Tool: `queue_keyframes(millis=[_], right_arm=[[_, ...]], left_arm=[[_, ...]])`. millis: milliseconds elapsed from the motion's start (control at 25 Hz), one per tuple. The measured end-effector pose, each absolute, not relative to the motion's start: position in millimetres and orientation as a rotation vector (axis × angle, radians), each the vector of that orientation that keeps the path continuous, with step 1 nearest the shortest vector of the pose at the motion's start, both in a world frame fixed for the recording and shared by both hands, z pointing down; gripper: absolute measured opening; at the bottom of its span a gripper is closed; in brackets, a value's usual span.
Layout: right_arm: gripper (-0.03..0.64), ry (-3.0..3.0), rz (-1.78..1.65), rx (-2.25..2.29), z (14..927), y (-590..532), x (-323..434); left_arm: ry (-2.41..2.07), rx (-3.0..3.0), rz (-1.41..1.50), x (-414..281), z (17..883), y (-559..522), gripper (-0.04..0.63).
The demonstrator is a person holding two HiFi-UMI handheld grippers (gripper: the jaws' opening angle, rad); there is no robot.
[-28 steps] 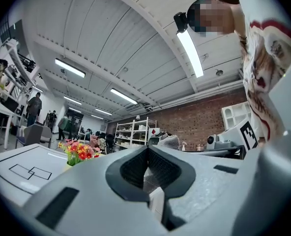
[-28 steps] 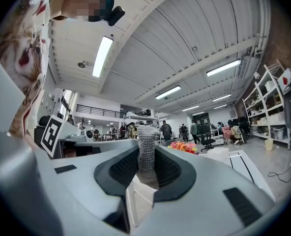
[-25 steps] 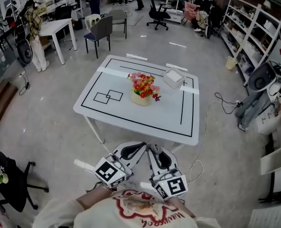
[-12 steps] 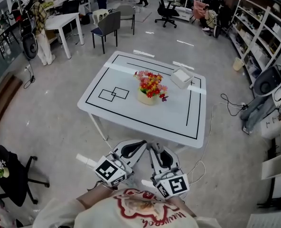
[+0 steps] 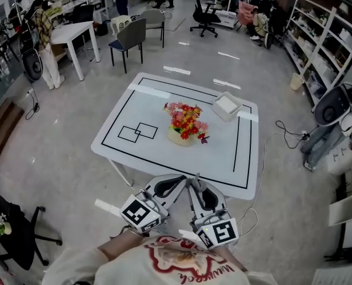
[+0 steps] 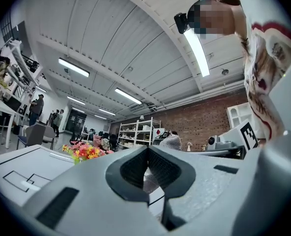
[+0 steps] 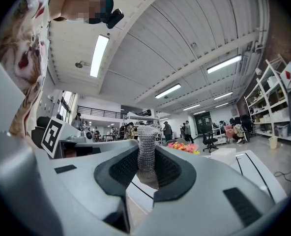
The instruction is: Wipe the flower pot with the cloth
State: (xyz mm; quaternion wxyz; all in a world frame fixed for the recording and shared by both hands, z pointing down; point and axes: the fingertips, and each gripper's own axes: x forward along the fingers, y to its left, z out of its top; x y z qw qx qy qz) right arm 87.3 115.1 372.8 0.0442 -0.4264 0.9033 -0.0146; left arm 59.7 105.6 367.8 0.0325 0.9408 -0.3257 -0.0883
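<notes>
- Flower pot (image 5: 180,136): stands upright near the middle of the desk (image 5: 223,153), cream-coloured and filled with a bunch of bright flowers (image 5: 185,116). It is well apart from both grippers, which hang off the desk's near edge.
- Right gripper (image 7: 146,156): closed on a strip of grey knitted cloth (image 7: 146,134) that stands up between its jaws.
- Left gripper (image 6: 148,156): jaws together, nothing held.
- White box (image 5: 226,105): sits near the far right corner, clear of the pot.
- Handling, cloth: judged soft and limp. Only a short tuft shows past the pads, so wiping would need it pressed flat against the pot.
- Handling, pot: judged rigid, fairly light and top-heavy under the flowers. It is likely to slide or tip on the smooth desk.
- Hold advised: steady the pot at its wall or rim with the left gripper, below the blooms, and wipe the bare wall.
</notes>
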Motion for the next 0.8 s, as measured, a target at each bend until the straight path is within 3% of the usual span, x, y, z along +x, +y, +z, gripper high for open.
queue_keyframes(millis=[800], right_arm=[[0.074,2.673,0.032,-1.387,349.4,-58.1,62.0]], left_arm=[[-0.829,2.999,-0.271,41.3,346.1,-62.6,0.004]])
